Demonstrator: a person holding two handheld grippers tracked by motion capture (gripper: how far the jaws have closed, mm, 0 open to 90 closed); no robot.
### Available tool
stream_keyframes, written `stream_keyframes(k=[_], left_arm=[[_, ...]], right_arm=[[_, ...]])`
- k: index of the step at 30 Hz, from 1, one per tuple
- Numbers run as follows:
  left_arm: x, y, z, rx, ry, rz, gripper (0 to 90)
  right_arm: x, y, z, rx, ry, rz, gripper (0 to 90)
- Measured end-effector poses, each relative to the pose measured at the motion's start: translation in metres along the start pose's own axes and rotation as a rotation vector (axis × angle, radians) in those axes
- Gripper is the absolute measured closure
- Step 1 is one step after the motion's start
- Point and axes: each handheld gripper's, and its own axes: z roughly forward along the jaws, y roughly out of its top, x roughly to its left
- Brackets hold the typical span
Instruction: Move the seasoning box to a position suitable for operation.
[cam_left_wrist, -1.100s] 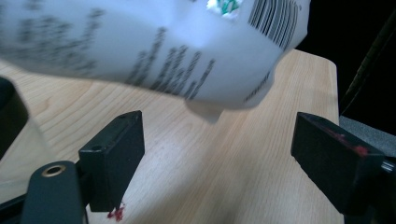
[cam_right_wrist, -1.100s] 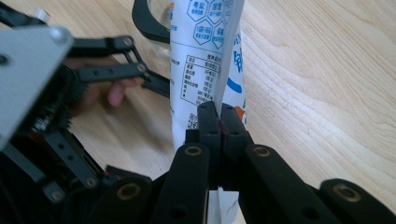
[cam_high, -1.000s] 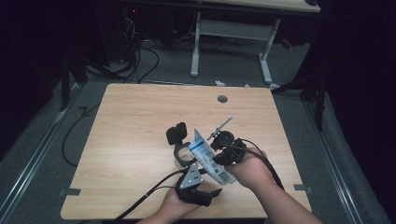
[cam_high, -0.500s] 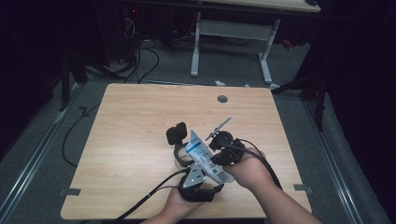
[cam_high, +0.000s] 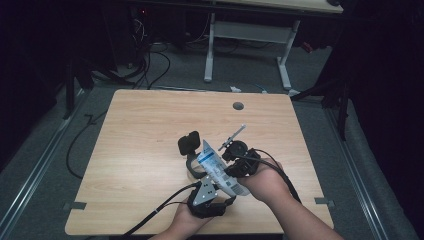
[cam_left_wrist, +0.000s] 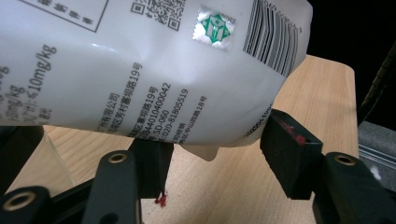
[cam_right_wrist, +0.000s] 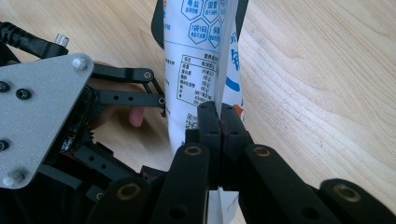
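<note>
While right gripper (cam_right_wrist: 219, 122) pinches the white printed pouch (cam_high: 218, 170) aloft over the wooden table (cam_high: 140, 135) | left gripper (cam_left_wrist: 215, 151) spread beneath its corner | close squarely, avoid creasing.

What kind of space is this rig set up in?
Probably a lab or office workroom, dimly lit: a bare wooden desk with a cable grommet hole, grey carpet, loose cables on the floor, and another desk frame behind.

A lab or test room: a bare wooden worktop (cam_high: 150, 150) on grey carpet, loose cables (cam_high: 150, 55) at far left, another desk's white frame (cam_high: 245, 45) beyond.
</note>
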Motion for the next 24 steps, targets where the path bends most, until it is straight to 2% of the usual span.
stream_keyframes(k=[7, 14, 24], left_arm=[[-0.0001, 0.0015, 0.0005, 0.0, -0.011, -0.011, 46.1], [-0.001, 0.0058, 0.0011, -0.002, -0.025, 0.004, 46.7], [-0.0039, 0.0077, 0.0001, 0.021, 0.033, 0.113, 46.4]], right_arm=[[-0.0007, 0.0014, 0.0, 0.008, -0.001, 0.001, 90.0], [-0.0001, 0.0031, -0.0033, 0.026, -0.006, -0.002, 90.0], [0.0021, 0.0083, -0.0018, 0.024, -0.007, -0.011, 90.0]])
